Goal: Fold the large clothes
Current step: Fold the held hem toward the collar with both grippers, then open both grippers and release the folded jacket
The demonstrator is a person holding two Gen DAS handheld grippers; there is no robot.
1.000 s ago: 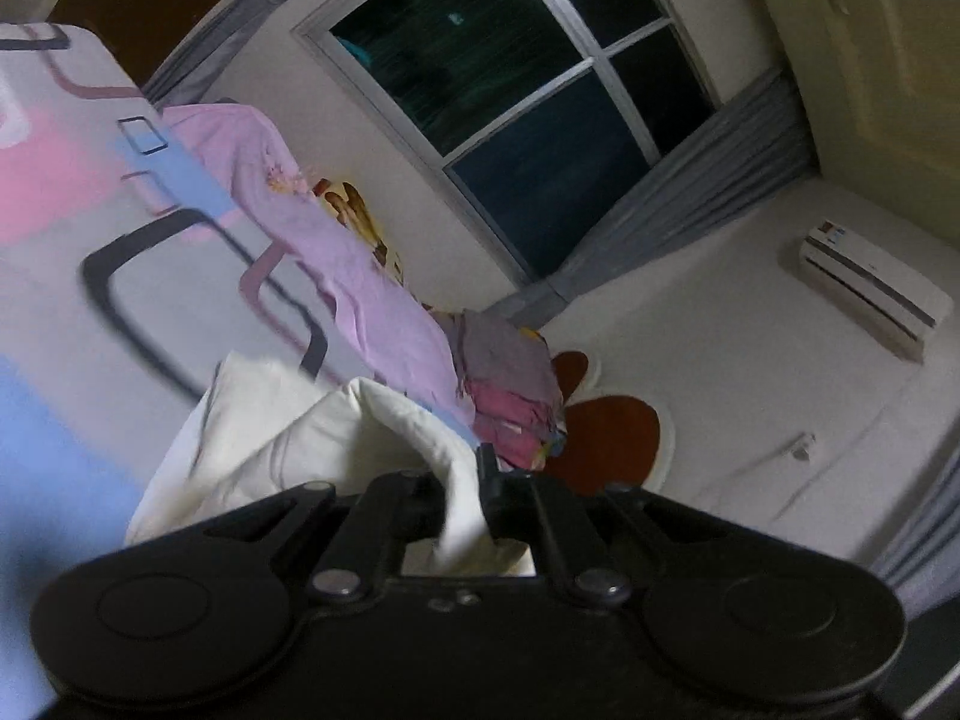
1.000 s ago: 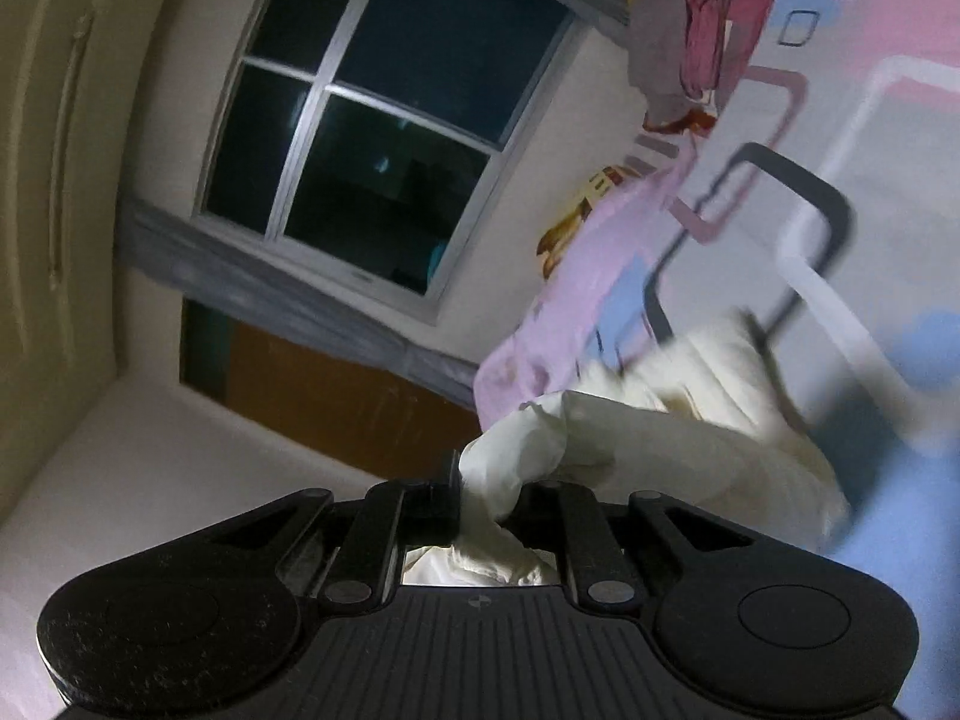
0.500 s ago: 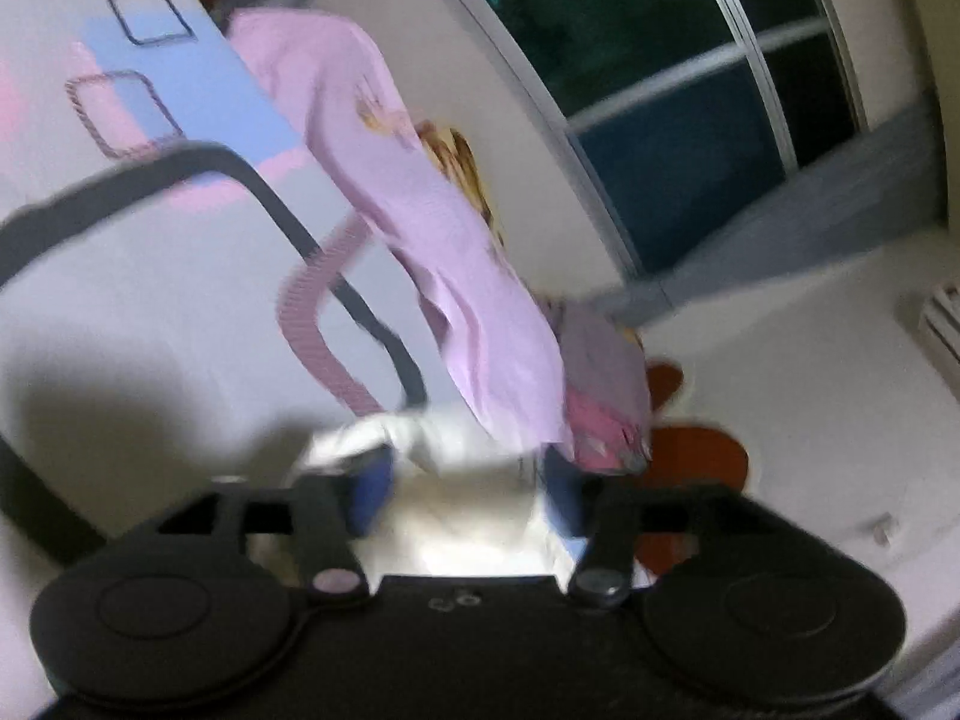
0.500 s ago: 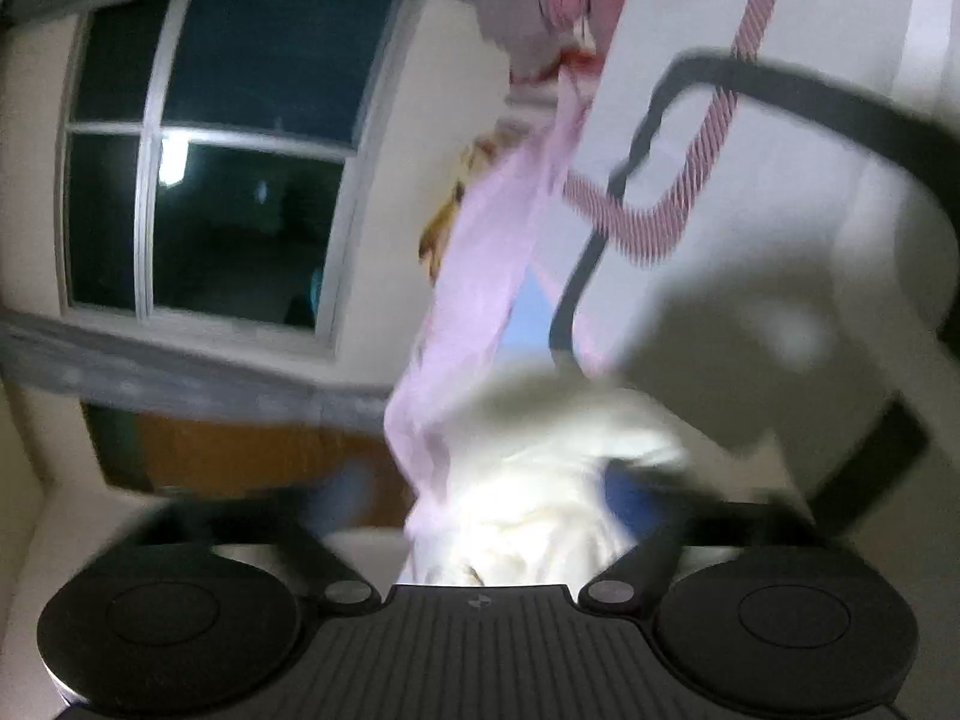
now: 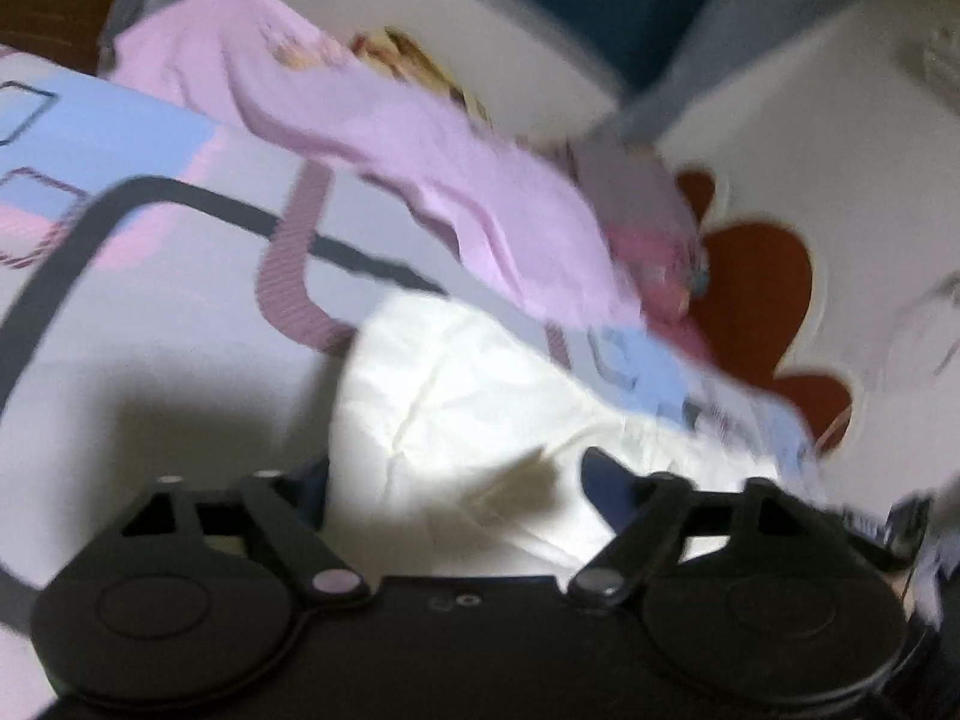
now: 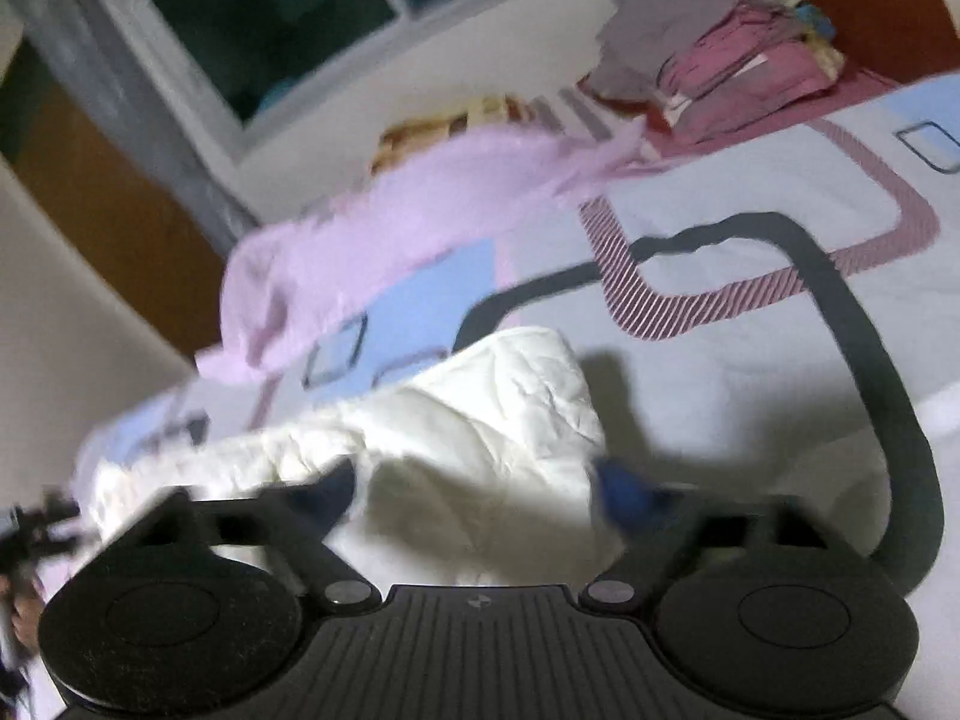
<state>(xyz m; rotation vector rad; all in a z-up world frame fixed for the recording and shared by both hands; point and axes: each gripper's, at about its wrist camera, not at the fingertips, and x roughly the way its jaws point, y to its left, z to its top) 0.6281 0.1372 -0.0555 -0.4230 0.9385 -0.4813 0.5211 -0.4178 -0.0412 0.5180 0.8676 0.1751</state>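
Note:
A cream garment [image 5: 480, 390] lies bunched on the patterned bed sheet [image 5: 150, 360]. My left gripper [image 5: 462, 480] hangs low over its near edge. Its blue-padded jaws are apart and closing, with cream cloth lying between them but not pinched. In the right wrist view the same cream garment [image 6: 480, 420] spreads across the sheet [image 6: 750, 390]. My right gripper [image 6: 480, 492] straddles its near part. Its jaws also stand apart and are closing, with cloth between them and untouched by the pads. Both views are blurred.
A lilac garment [image 5: 450, 180] [image 6: 408, 216] lies across the far side of the bed. A stack of folded clothes [image 6: 738, 60] sits at the far corner. A dark window [image 6: 270, 18] is behind. A dark tool and a hand show at the left edge [image 6: 30, 540].
Both grippers were shut on the cream garment and held it up. They have let go and dropped toward the bed, and the garment now lies on the sheet between their parted jaws.

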